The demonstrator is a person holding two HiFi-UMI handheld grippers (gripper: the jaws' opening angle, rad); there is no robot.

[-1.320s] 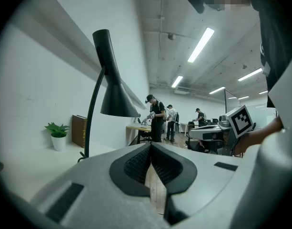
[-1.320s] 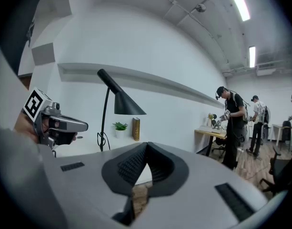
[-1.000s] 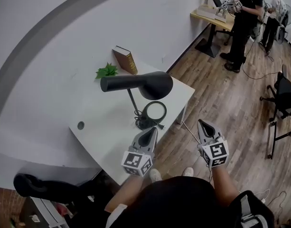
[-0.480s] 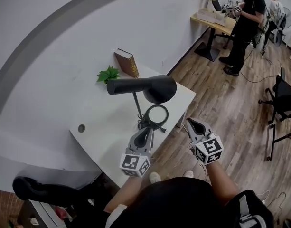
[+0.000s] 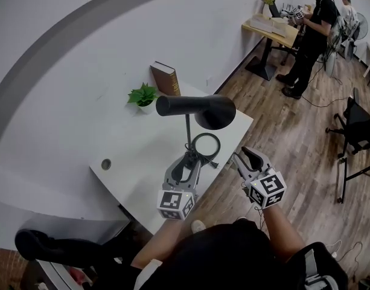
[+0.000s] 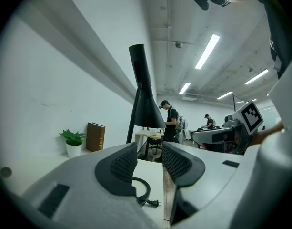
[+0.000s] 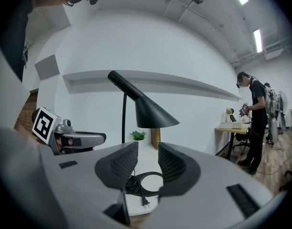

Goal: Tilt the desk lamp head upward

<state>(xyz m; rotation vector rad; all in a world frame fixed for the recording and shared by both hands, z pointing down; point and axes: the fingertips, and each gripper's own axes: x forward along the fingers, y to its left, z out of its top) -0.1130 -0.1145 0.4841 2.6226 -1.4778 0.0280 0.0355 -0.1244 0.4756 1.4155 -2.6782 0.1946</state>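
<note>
The black desk lamp stands on the white desk (image 5: pixel 130 156), its cone head (image 5: pixel 200 109) lying roughly level on a thin stem (image 5: pixel 188 132) above a ring base (image 5: pixel 207 144). My left gripper (image 5: pixel 188 165) hovers at the desk's front edge just before the base, jaws opening, nothing between them. My right gripper (image 5: pixel 244 161) hangs off the desk's front right corner, jaws also opening and empty. In the left gripper view the lamp head (image 6: pixel 145 99) rises past the left gripper (image 6: pixel 149 151). The right gripper view shows the cone (image 7: pixel 148 109) above the right gripper (image 7: pixel 148 154).
A brown book (image 5: pixel 165 77) and a small potted plant (image 5: pixel 144 95) stand against the wall behind the lamp. The lamp's cord and plug (image 6: pixel 153 203) lie near the base. A cable hole (image 5: pixel 106 164) marks the desk's left. Two people (image 5: pixel 311 35) stand at a far desk; an office chair (image 5: pixel 360 125) is right.
Both grippers' jaws have gone from shut to open. Both grippers have drawn closer to the lamp base, the right one moving left toward the desk corner.
</note>
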